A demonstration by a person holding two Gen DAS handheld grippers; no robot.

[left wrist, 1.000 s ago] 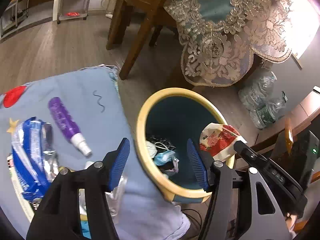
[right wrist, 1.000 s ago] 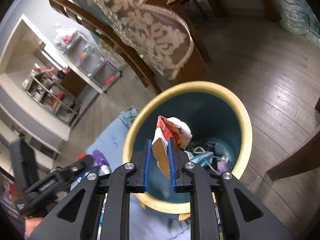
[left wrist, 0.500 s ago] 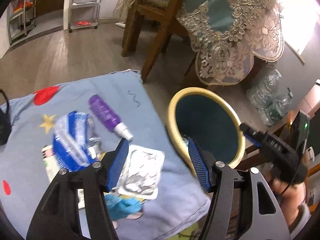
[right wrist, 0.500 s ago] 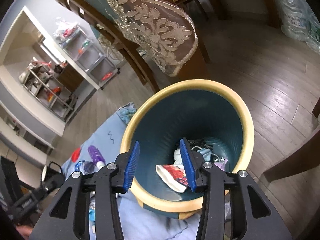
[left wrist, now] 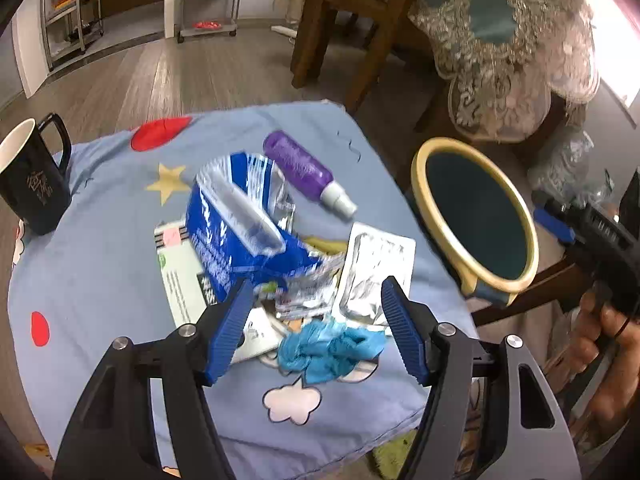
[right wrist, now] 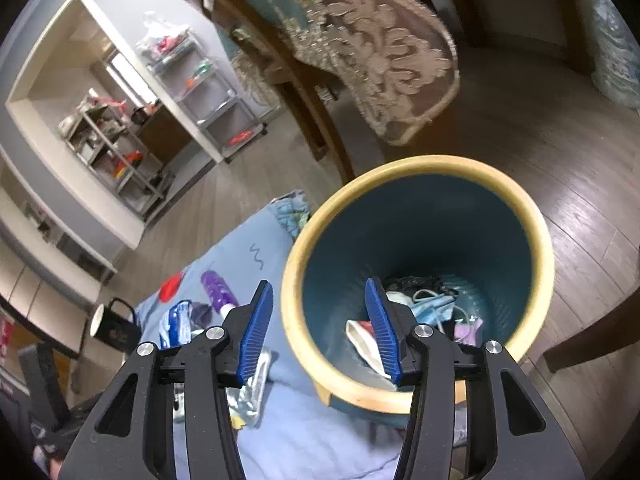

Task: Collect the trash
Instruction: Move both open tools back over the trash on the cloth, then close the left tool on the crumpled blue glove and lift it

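My left gripper is open and empty above a pile of trash on the blue cloth: a blue snack bag, a silver foil wrapper, a crumpled blue glove and white paper. A purple spray bottle lies beyond. The teal bin with a yellow rim stands to the right. My right gripper is open and empty over the bin's near rim. A red and white wrapper lies inside with other trash.
A black mug stands at the cloth's left edge. A wooden chair and a lace-covered table stand behind the bin. Bagged plastic bottles lie on the floor at right. Metal shelves line the far wall.
My right gripper opened and dropped the red and white wrapper into the bin. My left gripper swung left from the bin to over the trash pile.
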